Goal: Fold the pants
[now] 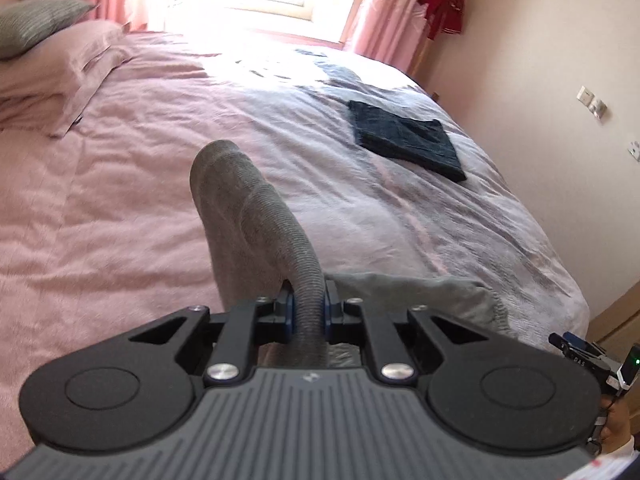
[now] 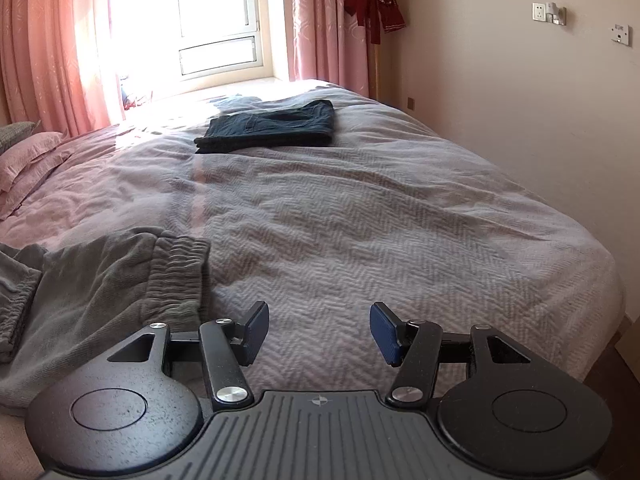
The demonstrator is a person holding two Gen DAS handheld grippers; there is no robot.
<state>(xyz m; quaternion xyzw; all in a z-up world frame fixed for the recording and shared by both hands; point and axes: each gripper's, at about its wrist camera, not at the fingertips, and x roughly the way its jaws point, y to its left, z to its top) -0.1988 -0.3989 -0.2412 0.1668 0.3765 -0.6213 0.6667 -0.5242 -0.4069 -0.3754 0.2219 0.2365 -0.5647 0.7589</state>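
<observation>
Black grippers (image 2: 319, 330), blue-padded fingers (image 2: 385, 330), silver screws.

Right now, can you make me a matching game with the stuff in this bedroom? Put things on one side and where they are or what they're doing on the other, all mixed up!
Things:
1. grey pants
2. dark folded jeans
3. red garment
4. right gripper

Places or states:
A. hanging by the wall beside the curtain
B. jaws wide apart, nothing between them
C. pinched at a ribbed cuff by the left gripper
D. lying flat on the bed, near the window

Pairs: 1-C, 2-D, 3-A, 4-B
</observation>
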